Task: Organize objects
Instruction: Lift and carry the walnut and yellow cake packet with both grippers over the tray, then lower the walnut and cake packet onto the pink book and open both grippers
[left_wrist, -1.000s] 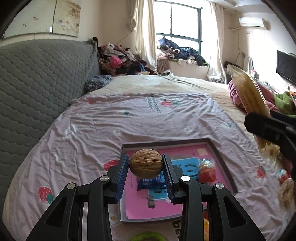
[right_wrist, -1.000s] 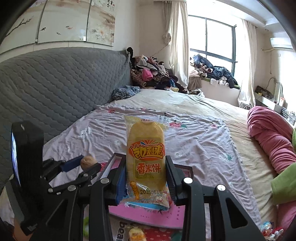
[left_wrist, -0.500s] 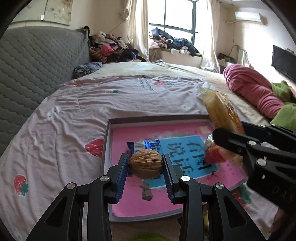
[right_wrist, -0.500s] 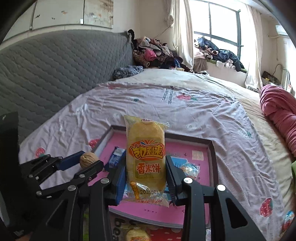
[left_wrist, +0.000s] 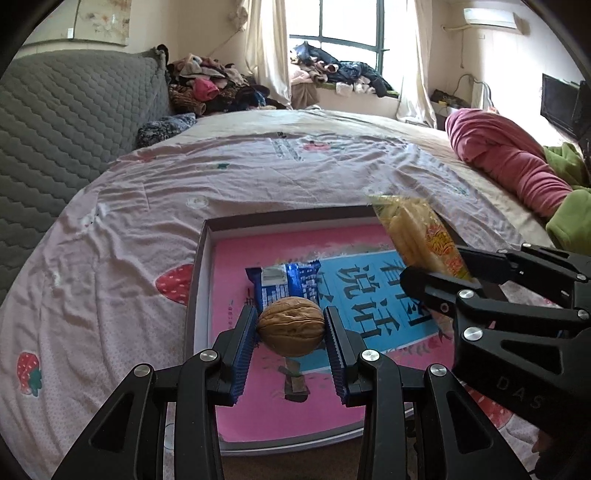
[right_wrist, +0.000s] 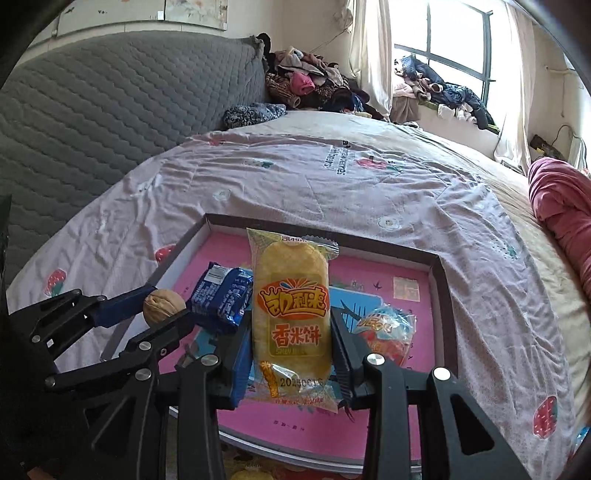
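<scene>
- Far left of my view, the grey quilted headboard (left_wrist: 70, 122) runs along the left edge of the bed; the pale strawberry-print sheet (left_wrist: 122, 258) covers the bed (right_wrist: 388, 129) between it and the box.
- The shallow box (left_wrist: 194, 295) with the pink printed floor lies on the sheet towards the near edge of the bed; its dark rim frames all four sides.
- In the left part of the box, near its left wall, a blue snack packet (left_wrist: 288, 280) lies flat on the floor of the box.
- My left gripper (left_wrist: 291, 328) is clamped on a walnut (left_wrist: 291, 326); both blue pads press its sides; the walnut hangs over the left half of the box, just nearer me than the blue packet; I cannot tell whether it touches the box floor.
- My right gripper (right_wrist: 291, 354) is clamped on a yellow rice-cracker packet (right_wrist: 290, 306), held upright by its lower half; it stands over the middle of the box, its top reaching towards the far rim.
- In the right wrist view the left gripper sits just left of the cracker packet, the two tools close but apart.
- In the right part of the box, near its right wall, a small clear red-and-blue sweet wrapper (right_wrist: 386, 328) lies on the floor.
- Far right, a rolled pink blanket (left_wrist: 506, 158) lies along the right edge of the bed.
</scene>
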